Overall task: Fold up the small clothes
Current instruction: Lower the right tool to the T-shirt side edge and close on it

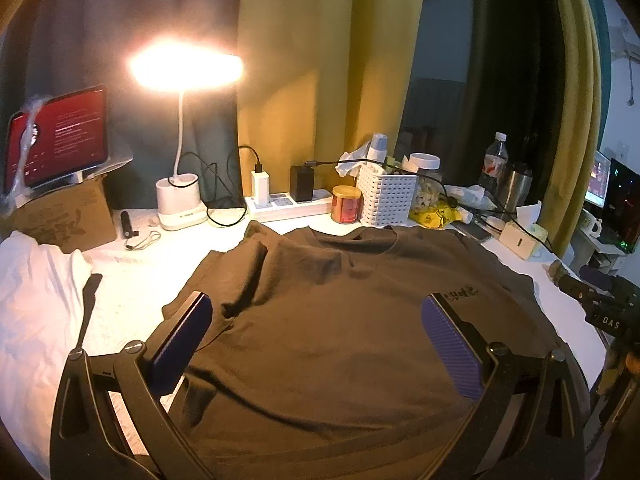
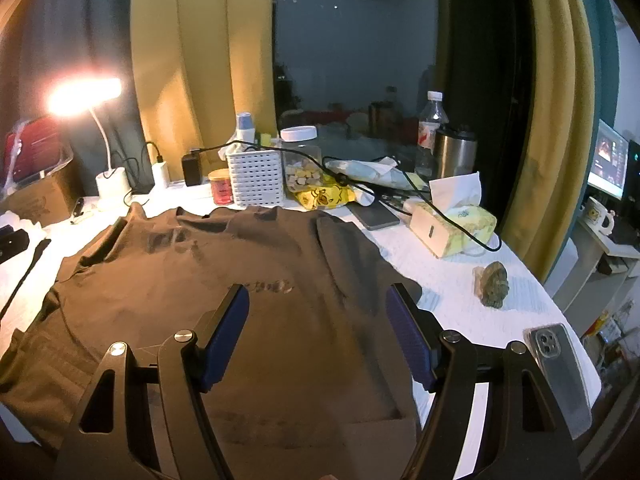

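A dark brown T-shirt (image 1: 332, 320) lies spread flat on the white table, collar toward the far side, small dark print on its chest. It also shows in the right wrist view (image 2: 208, 280). Its left sleeve is rumpled and folded over. My left gripper (image 1: 316, 312) is open and empty, hovering over the shirt's lower middle. My right gripper (image 2: 318, 300) is open and empty, over the shirt's right half near its right edge. Part of the right gripper's body shows at the right edge of the left wrist view (image 1: 608, 304).
White cloth (image 1: 36, 292) lies at the left. At the back stand a lit desk lamp (image 1: 180, 200), power strip (image 1: 288, 206), white basket (image 2: 256, 178), jar, bottles and tissue box (image 2: 452, 228). A stone (image 2: 494, 282) and a phone (image 2: 558, 376) lie right of the shirt.
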Demonstrator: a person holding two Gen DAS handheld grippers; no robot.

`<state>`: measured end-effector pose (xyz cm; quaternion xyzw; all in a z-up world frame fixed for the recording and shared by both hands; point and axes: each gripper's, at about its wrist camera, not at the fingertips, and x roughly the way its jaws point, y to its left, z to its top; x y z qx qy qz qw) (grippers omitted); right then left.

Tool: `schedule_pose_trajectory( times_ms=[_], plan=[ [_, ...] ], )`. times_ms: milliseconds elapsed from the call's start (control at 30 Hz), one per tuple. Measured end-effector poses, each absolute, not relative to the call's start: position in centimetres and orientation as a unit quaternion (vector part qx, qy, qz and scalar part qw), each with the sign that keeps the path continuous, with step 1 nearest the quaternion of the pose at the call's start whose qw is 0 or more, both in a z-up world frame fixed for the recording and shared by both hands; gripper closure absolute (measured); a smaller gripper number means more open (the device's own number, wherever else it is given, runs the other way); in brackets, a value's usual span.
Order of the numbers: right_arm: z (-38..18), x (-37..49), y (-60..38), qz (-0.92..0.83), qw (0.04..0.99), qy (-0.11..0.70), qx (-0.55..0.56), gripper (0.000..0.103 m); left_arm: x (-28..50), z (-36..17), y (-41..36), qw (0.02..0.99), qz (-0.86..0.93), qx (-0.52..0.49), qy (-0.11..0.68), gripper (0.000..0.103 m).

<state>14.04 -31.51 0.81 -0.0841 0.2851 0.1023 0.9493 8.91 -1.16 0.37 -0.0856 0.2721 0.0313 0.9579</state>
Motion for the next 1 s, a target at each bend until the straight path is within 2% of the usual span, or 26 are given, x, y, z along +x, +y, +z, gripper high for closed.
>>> schedule_pose_trajectory(
  times_ms=[467,1000],
  plan=[
    [0.2,20.6,-33.3,0.112,0.939,0.312,-0.087,0.029,15.2,-0.7,-2.9,0.945,0.028,-0.080,0.316,0.001],
    [-4.3,30.8,-38.1,0.096,0.916,0.380,-0.082,0.029,22.9,-4.4,-4.7,0.922,0.018,-0.069,0.381,0.001]
  ],
)
